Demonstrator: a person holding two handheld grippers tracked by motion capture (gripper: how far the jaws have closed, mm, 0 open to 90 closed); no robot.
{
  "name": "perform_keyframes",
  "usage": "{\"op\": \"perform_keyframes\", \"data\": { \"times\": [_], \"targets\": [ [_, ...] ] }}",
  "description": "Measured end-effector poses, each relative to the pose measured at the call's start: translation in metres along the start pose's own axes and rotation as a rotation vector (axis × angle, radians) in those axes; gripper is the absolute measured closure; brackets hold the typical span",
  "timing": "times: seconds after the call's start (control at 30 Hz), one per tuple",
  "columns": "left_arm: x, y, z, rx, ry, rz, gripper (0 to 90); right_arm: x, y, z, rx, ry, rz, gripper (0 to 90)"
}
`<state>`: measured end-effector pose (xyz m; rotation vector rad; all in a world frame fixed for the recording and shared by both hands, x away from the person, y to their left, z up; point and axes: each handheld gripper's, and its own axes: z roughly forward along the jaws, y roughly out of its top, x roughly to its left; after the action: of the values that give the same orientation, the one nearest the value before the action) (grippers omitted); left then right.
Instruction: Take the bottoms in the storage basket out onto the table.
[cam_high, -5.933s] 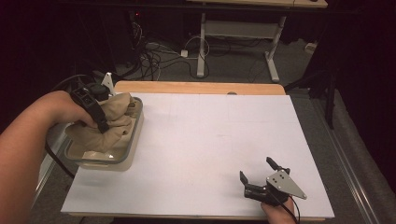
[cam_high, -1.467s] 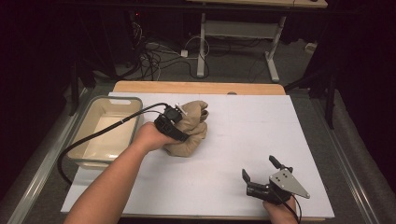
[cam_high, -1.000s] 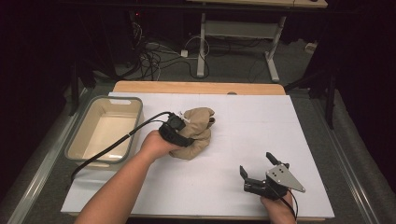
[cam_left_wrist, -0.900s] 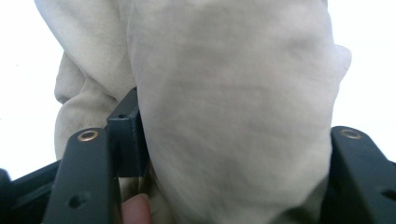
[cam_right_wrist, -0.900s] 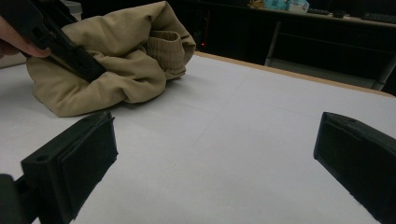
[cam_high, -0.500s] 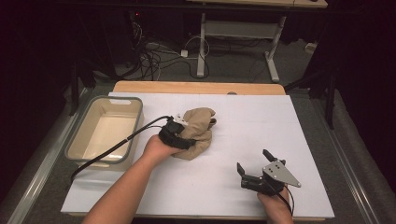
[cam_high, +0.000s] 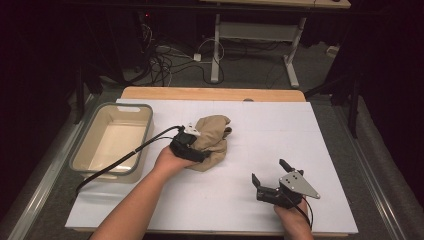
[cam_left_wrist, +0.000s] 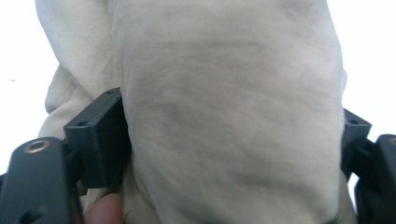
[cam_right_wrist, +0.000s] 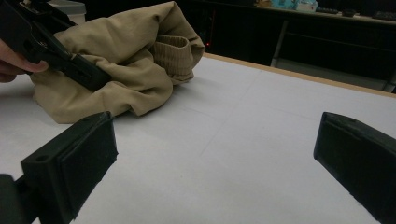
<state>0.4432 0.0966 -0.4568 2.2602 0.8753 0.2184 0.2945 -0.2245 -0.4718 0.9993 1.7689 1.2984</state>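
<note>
The left tool (cam_high: 192, 144) is clamped on a thick fold of the tan garment (cam_high: 212, 140); in the left gripper view its jaws are seen pressed into the cloth (cam_left_wrist: 224, 116) from both sides, with fabric bulging between them. The garment is lying bunched on the white bench (cam_high: 300, 130) near the middle, just to the right of the beige tub (cam_high: 80, 155), which is seen with nothing in it. A ribbed cuff (cam_right_wrist: 170, 53) is visible on the side of the heap facing the right tool (cam_high: 270, 177), which is held low over the bench toward the near right, jaws spread wide and holding nothing, well apart from the cloth.

The step in hand is judged to be spreading the bundle out. It is best done if the left grip is kept firm while a free edge is taken by the right tool, the cuff being the clearest target. Whether one layer or several are caught by the left jaws cannot be told from the close view, so the pull should be made gently, low and sideways, so that the cloth is opened rather than dragged.
</note>
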Motion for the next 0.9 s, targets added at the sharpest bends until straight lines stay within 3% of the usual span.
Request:
{"op": "perform_keyframes", "data": {
  "times": [0.13,0.4,0.53,0.9],
  "targets": [
    [-0.0013,-0.0033,0.0001,-0.023,0.011,0.022,14.4,0.0020,0.0006,0.0042,0.002,0.011,-0.003,0.3],
    [-0.0013,-0.0035,0.0010,-0.034,0.009,0.005,10.0,0.0014,0.0007,0.0042,0.001,0.015,-0.002,0.3],
    [-0.0011,-0.0028,0.0002,-0.034,0.005,-0.001,0.3,0.0006,0.0006,0.0029,0.000,0.011,0.000,0.3],
    [-0.0031,0.0011,-0.0087,-0.042,-0.004,-0.007,0.0,0.0020,0.0016,0.0019,-0.005,0.014,-0.004,0.3]
  ]
}}
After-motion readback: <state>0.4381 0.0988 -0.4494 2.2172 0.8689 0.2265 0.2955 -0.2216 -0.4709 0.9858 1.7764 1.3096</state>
